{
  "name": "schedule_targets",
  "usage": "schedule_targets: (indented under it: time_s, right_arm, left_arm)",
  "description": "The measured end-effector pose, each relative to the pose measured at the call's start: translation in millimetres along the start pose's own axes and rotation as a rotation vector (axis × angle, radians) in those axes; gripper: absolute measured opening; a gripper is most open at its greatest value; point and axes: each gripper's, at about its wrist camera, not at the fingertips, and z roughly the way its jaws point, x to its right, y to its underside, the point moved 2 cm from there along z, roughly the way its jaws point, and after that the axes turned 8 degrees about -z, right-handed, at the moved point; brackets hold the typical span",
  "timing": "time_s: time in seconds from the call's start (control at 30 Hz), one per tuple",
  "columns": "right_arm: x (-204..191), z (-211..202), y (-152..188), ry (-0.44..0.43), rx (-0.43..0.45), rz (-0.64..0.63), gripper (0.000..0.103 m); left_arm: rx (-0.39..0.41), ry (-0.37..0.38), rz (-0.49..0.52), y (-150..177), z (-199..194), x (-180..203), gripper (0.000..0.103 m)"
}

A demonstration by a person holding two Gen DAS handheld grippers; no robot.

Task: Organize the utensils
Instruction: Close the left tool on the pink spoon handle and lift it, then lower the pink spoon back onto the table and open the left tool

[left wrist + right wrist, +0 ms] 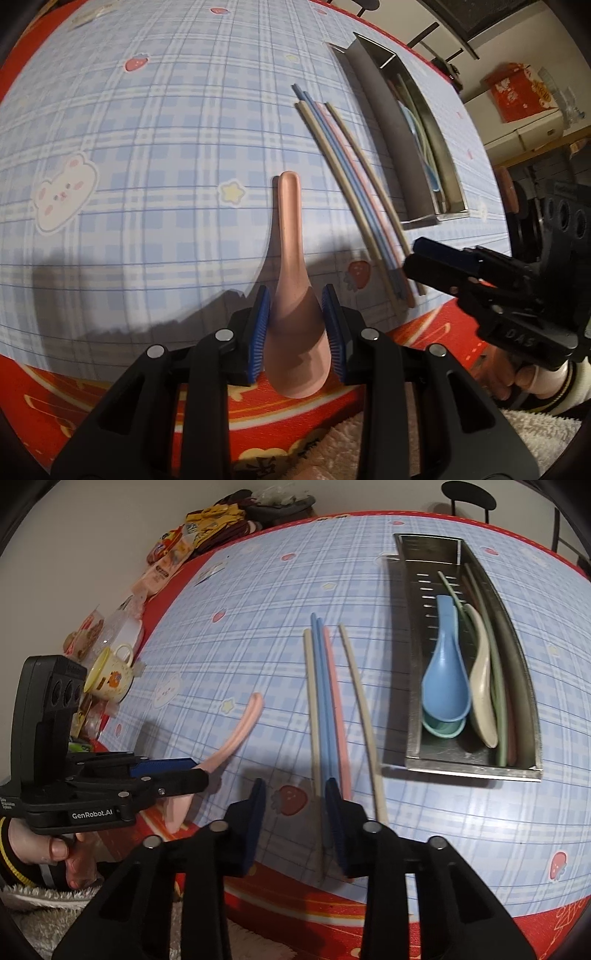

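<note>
The left hand-held gripper (295,328) clamps the pink spoon (291,280) by its bowl, ready to lift. The right hand-held gripper (295,823), jaws narrowed and empty, straddles the chopsticks' (325,701) near ends; the tray (413,672) lies far right.

A pink spoon (293,295) is lifted at its bowl end, its handle slanting down to the checked cloth. Beside it lie five chopsticks (328,701), cream, blue and pink, side by side. A steel tray (413,686) holds blue, teal and cream spoons (443,679) with green chopsticks.
</note>
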Motion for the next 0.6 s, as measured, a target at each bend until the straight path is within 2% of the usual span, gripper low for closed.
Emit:
schedule_targets:
  time_s: [0.13,0.23,0.4,0.6]
  right_arm:
    - [-9,8,0,-0.028,-0.029,-0.032,0.013]
    - [-14,20,1,-0.042,-0.073,-0.051,0.009]
    - [-16,26,5,-0.012,-0.104,-0.058,0.007]
    - [-4,26,11,0.040,-0.113,-0.012,0.007]
  left_arm:
    - [-0.014,0.055,-0.029,1,4,-1,0.032]
    - [-0.037,0.087,-0.037,-1,9,0,0.032]
    - [-0.034,0.042,-0.010,-1,11,0,0.032]
    - [-0.042,-0.102,0.035,-5,15,-4,0.033]
